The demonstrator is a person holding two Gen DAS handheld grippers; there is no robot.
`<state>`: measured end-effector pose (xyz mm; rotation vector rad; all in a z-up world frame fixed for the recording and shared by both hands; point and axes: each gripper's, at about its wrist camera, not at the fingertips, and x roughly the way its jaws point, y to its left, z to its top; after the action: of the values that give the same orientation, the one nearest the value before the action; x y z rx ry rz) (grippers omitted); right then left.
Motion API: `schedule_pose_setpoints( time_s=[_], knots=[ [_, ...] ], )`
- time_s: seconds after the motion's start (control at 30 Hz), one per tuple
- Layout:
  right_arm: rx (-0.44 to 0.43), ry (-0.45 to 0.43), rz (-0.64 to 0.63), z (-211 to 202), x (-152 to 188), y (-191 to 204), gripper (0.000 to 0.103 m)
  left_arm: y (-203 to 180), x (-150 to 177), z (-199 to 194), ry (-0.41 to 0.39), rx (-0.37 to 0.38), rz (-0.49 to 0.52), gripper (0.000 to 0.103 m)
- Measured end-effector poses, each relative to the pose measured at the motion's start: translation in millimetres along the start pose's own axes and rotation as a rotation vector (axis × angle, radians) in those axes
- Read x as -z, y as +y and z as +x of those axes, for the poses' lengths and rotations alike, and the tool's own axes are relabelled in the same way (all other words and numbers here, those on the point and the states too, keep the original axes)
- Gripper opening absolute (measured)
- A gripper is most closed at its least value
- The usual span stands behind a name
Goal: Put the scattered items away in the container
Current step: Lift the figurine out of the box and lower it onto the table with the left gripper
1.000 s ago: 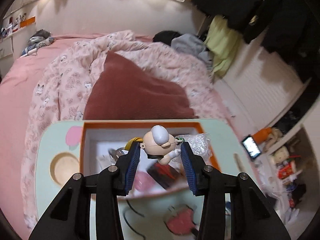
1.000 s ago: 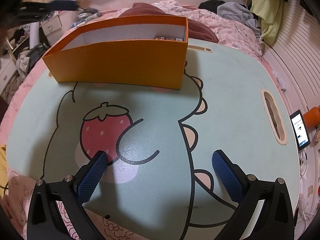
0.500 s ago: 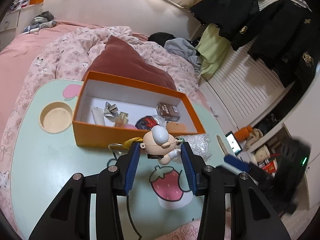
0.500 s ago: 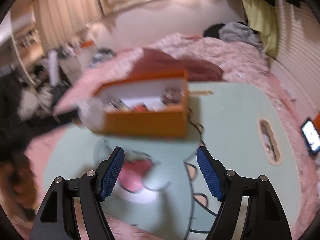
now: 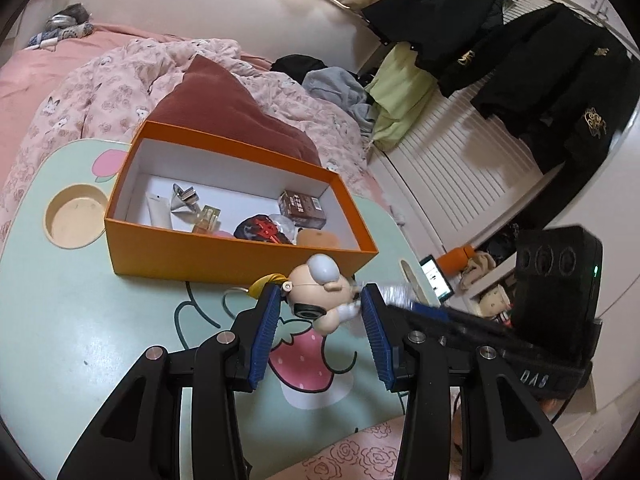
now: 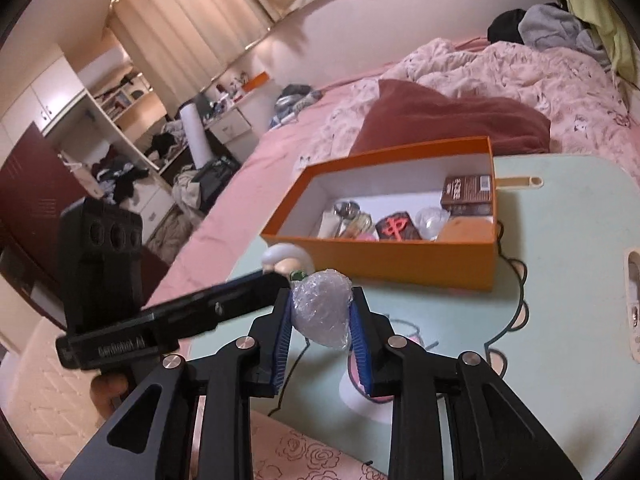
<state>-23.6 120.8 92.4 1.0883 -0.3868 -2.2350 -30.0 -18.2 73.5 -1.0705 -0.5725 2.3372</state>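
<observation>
My left gripper (image 5: 320, 308) is shut on a small cartoon figurine (image 5: 320, 294) with a pale round head, held above the table in front of the orange box (image 5: 224, 254). My right gripper (image 6: 320, 316) is shut on a clear bubble-wrap bundle (image 6: 322, 308), close beside the left gripper, whose body shows in the right wrist view (image 6: 180, 312). The orange box (image 6: 400, 262) holds several small items, among them a brown packet (image 5: 302, 208), a black and red pouch (image 5: 258, 230) and a white tube (image 5: 159, 210).
The box stands on a mint lap table (image 5: 72, 312) with a strawberry cartoon print and a round cup recess (image 5: 74, 220). A dark red cushion (image 5: 224, 104) and pink bedding lie behind. A phone (image 5: 436, 278) lies on the floor to the right.
The right gripper went from open and empty to shut on the bubble-wrap bundle, which was beside the figurine in the left gripper. Both grippers have risen and pulled back from the box.
</observation>
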Motion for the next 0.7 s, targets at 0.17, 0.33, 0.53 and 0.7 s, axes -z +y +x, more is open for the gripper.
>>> schedule_pose_setpoints(
  time_s=[0.17,0.33,0.53,0.7],
  knots=[
    [0.065,-0.012,0.001,-3,11,-5,0.026,7,-2,-10,-0.01,-0.036,-0.002,0.034],
    [0.127,0.021,-0.018,3,18,-10,0.026,9,7,2,0.029,-0.121,0.022,0.034],
    [0.222,0.131,-0.002,38,35,-32,0.026,12,23,22,0.066,-0.202,0.047,0.034],
    [0.215,0.083,-0.015,29,34,-32,0.048,17,24,18,0.043,-0.201,0.016,0.043]
  ],
)
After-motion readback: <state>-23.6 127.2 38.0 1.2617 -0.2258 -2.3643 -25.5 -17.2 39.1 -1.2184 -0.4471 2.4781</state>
